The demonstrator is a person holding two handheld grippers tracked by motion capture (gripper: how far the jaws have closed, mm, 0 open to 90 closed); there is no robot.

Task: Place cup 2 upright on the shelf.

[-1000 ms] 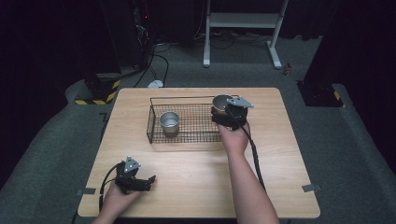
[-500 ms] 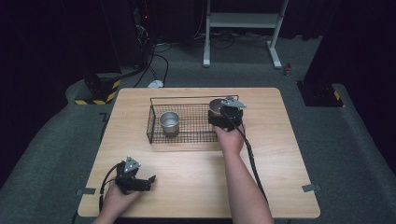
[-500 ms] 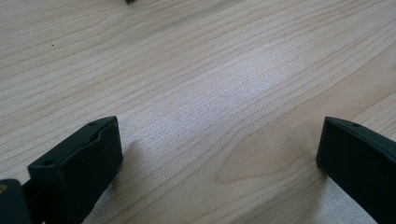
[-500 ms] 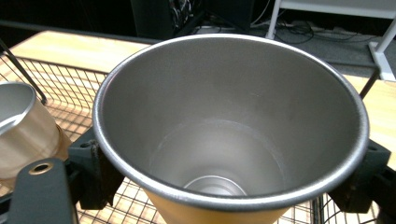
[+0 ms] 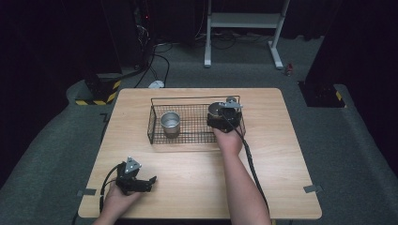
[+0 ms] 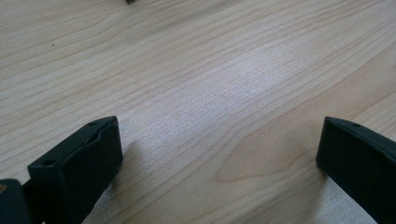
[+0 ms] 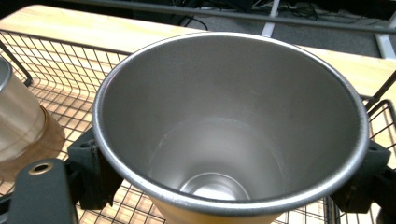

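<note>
Steel cup point(image 7: 229, 135) clamped in right tool point(image 5: 220, 112), over basket point(image 5: 157, 136); unlabelled.

Left tongs point(image 5: 151, 180) gape wide; right tongs point(image 5: 218, 112) clamped, arm outstretched.

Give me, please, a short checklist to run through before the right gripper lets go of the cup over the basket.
1. Right gripper clamped on the held cup, a jaw on each side: ok.
2. Held cup upright, mouth up, nothing inside: ok.
3. Held cup over the basket, at its right end: ok.
4. Apart from the other cup at the basket's left: ok.
5. Held cup's base resting on the mesh: cannot tell.
6. Left gripper open on the table, away from the basket: ok.
</note>
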